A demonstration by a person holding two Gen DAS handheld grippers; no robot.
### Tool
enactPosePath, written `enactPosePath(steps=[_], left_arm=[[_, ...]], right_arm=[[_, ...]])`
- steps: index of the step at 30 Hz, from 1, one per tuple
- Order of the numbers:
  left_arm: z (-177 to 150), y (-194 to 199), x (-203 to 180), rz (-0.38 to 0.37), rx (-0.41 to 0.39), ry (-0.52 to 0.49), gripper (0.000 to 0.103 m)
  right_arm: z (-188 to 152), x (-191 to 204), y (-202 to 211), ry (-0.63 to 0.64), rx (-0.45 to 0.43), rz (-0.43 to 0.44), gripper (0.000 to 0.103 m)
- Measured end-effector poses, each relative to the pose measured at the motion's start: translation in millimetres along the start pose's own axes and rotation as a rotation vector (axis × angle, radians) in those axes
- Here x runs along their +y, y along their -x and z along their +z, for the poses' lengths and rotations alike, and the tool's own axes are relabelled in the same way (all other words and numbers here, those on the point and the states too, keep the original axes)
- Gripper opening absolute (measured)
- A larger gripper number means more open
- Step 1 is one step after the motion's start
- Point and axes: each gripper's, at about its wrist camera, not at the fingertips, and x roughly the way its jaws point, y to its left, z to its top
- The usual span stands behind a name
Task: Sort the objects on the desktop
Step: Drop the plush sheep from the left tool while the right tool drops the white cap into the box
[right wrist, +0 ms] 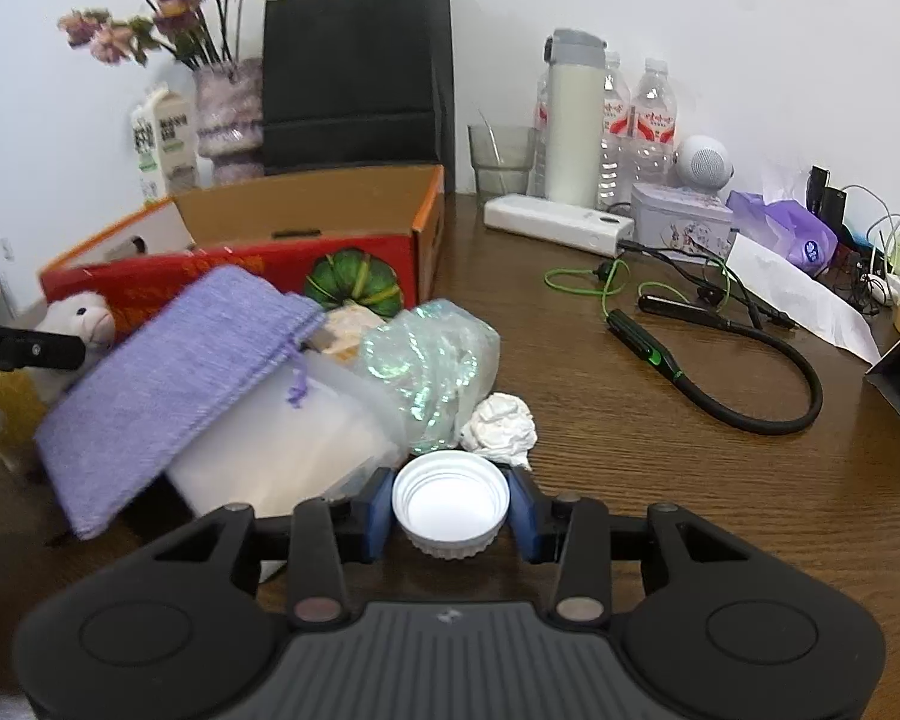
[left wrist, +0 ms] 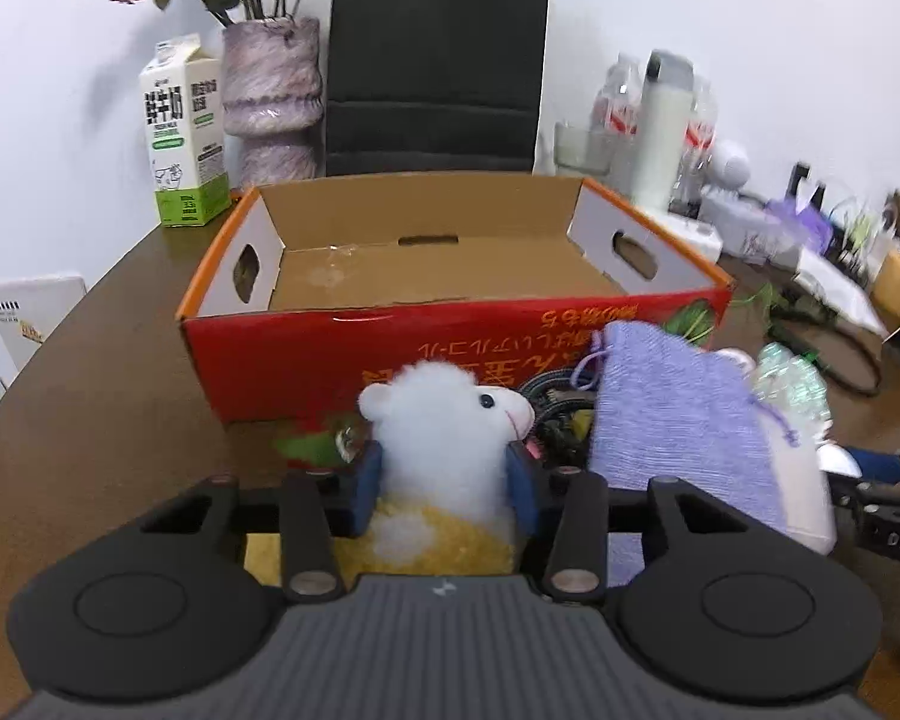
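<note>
A white and yellow plush sheep (left wrist: 444,450) sits between the blue pads of my left gripper (left wrist: 444,486), which is shut on it, just in front of the red cardboard box (left wrist: 450,354). The sheep (right wrist: 84,318) also shows at the left of the right wrist view. My right gripper (right wrist: 450,510) is shut on a white bottle cap (right wrist: 450,504), which lies open side up on the brown table (right wrist: 660,450). Beside the cap lie a crumpled white tissue (right wrist: 501,423), an iridescent plastic bag (right wrist: 429,360) and a purple drawstring pouch (right wrist: 174,378) on a white container (right wrist: 288,450).
The box (right wrist: 306,240) is open and looks empty. Behind it stand a milk carton (left wrist: 183,138), a vase of dried flowers (left wrist: 273,96) and a black paper bag (left wrist: 435,66). At the right are a thermos (right wrist: 573,120), water bottles (right wrist: 648,126), a black neckband headset (right wrist: 732,372) and cables.
</note>
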Motion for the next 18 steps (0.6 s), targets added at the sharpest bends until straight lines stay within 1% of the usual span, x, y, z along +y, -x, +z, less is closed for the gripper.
enactPosePath(steps=[6,8,9,11,14,16,18], left_arm=[[-7,68,6,-0.076,-0.115,0.062,0.042],[-6,87,13,-0.101,-0.144,0.102,0.042],[-5,95,18,-0.115,-0.151,0.128,0.042],[-3,107,25,-0.125,-0.161,0.158,0.042],[2,123,29,-0.109,-0.2,0.168,0.042],[11,127,29,-0.122,-0.22,0.162,0.042],[27,126,30,-0.133,-0.237,0.153,0.042]], right_arm=[[-5,-1,42,-0.022,-0.063,0.005,0.039],[-4,-1,58,-0.036,-0.09,0.023,0.039],[-3,0,67,-0.047,-0.105,0.048,0.039],[-1,4,83,-0.051,-0.137,0.073,0.039],[7,11,104,-0.05,-0.188,0.116,0.039],[15,16,113,-0.041,-0.215,0.141,0.039],[25,22,117,-0.032,-0.237,0.162,0.039]])
